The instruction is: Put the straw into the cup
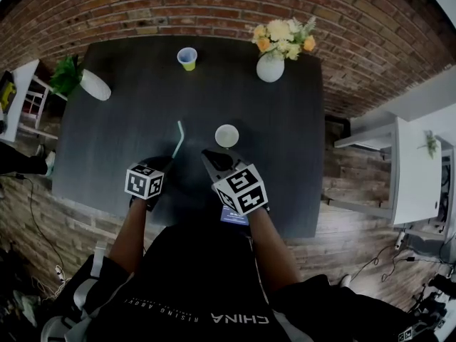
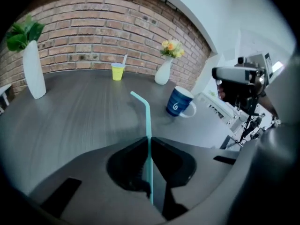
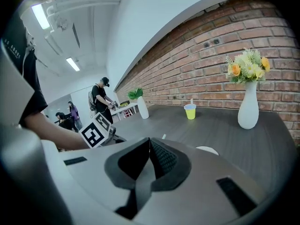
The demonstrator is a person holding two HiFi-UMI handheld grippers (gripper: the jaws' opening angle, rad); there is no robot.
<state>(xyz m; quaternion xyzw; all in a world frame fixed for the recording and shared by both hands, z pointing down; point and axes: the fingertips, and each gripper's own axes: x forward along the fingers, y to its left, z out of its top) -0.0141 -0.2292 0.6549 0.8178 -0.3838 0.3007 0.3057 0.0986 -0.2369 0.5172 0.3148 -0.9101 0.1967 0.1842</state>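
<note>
At a dark grey table [image 1: 285, 162], the left gripper [image 2: 149, 144] pinches a slim teal plastic bendy straw [image 2: 148, 121] between its jaws, the straw's long axis running up and away from the fingertips. The dark blue ceramic cup [image 1: 226, 135] stands to the straw's right, nearer the right gripper [image 3: 149, 146], whose jaws meet on nothing.

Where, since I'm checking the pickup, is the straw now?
In the head view the straw sticks out of the left gripper, clamped between its jaws, just left of the cup on the dark table.
</note>
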